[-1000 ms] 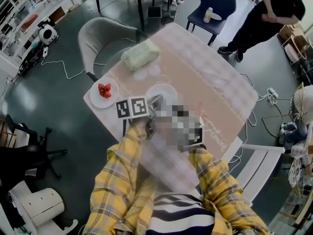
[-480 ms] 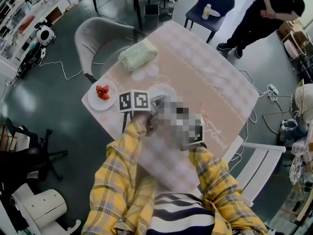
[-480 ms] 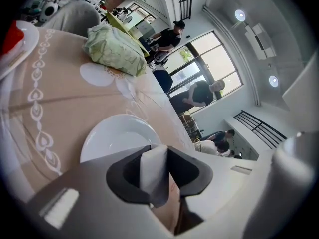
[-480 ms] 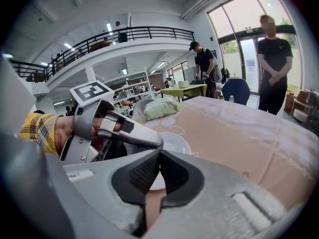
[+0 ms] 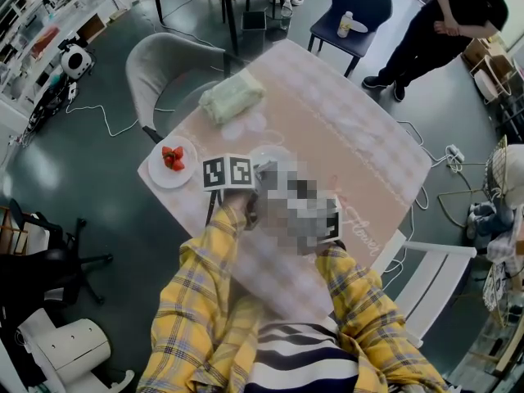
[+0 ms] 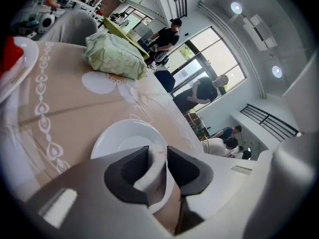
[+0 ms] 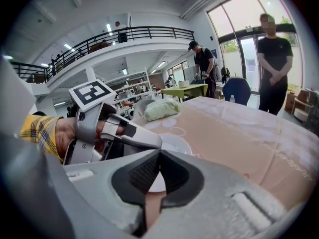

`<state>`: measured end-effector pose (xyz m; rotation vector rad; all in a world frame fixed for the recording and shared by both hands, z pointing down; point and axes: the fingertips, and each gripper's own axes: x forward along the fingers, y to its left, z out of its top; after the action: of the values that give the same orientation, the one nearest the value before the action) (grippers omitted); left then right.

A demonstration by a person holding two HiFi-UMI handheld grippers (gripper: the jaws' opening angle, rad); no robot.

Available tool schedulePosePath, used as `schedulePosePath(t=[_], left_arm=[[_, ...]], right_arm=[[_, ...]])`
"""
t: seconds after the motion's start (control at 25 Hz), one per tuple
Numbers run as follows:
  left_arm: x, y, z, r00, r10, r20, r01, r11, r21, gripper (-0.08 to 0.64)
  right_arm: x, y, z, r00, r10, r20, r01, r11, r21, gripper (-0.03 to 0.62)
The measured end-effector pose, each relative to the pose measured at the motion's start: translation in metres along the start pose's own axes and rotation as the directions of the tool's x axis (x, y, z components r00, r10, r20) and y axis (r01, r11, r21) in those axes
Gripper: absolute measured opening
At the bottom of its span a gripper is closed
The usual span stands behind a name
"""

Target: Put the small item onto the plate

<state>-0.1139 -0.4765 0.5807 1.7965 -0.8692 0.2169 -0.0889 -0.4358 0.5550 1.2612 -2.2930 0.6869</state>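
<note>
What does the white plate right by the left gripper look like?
The white plate is round, shallow and shiny, like china, with a raised rim, and looks empty. It lies flat on the beige patterned tablecloth. The left gripper is at its near edge, fingers slightly apart; I cannot tell whether they touch it.

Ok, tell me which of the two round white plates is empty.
The round white plate just ahead of the left hand-held gripper; the other white plate, at the beige table's edge, holds red strawberries.
</note>
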Motion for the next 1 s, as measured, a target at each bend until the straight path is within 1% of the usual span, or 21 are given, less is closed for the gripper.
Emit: schedulePosePath(t=[0.08,0.16,0.2,0.36,0.4,0.48,0.56,0.68,0.84,0.92,0.96,1.0], left_arm=[[-0.002,0.002,-0.001,0.999,0.038,0.0,-0.038,0.997,0.061,0.125],[-0.003,0.001,-0.002,0.998,0.069,0.002,-0.069,0.99,0.122,0.139],[-0.004,0.001,-0.001,0.997,0.082,0.005,-0.081,0.986,0.148,0.157],[-0.004,0.003,0.001,0.99,0.139,0.034,-0.143,0.957,0.254,0.24],[-0.005,0.002,0.002,0.988,0.146,0.049,-0.154,0.95,0.272,0.257],[-0.006,-0.001,0.006,0.986,0.143,0.086,-0.162,0.943,0.289,0.272],[-0.006,-0.002,0.007,0.983,0.139,0.116,-0.169,0.937,0.305,0.308],[-0.009,-0.001,0.005,0.976,0.15,0.16,-0.196,0.922,0.333,0.362],[-0.021,0.001,0.009,0.953,0.139,0.268,-0.221,0.926,0.307,0.37],[-0.03,0.0,0.01,0.94,0.136,0.313,-0.238,0.92,0.313,0.363],[-0.035,-0.001,0.01,0.935,0.135,0.329,-0.245,0.915,0.321,0.33],[-0.041,-0.002,0.008,0.932,0.129,0.339,-0.247,0.911,0.33,0.272]], right_arm=[[-0.001,0.0,0.001,1.0,0.002,0.001,-0.002,1.0,0.002,-0.005],[-0.001,0.001,0.001,1.0,0.004,0.001,-0.004,1.0,0.005,-0.005],[-0.002,0.002,0.001,1.0,0.007,0.001,-0.007,1.0,0.006,-0.005],[-0.002,0.007,-0.001,1.0,0.023,-0.001,-0.023,1.0,0.007,-0.005],[-0.003,0.007,-0.002,1.0,0.025,-0.001,-0.025,1.0,0.008,-0.005],[-0.005,0.006,-0.002,1.0,0.023,0.0,-0.023,1.0,0.014,-0.005],[-0.007,0.004,-0.004,1.0,0.02,-0.001,-0.02,1.0,0.021,-0.005],[-0.01,0.003,-0.009,1.0,0.017,-0.003,-0.017,0.999,0.031,-0.005],[-0.015,0.001,-0.012,1.0,0.013,0.001,-0.013,0.999,0.035,-0.005],[-0.018,0.001,-0.014,1.0,0.012,0.001,-0.012,0.999,0.039,-0.005],[-0.019,0.002,-0.016,1.0,0.014,0.001,-0.014,0.999,0.04,-0.005],[-0.021,0.003,-0.017,1.0,0.015,0.002,-0.015,0.999,0.041,-0.005]])
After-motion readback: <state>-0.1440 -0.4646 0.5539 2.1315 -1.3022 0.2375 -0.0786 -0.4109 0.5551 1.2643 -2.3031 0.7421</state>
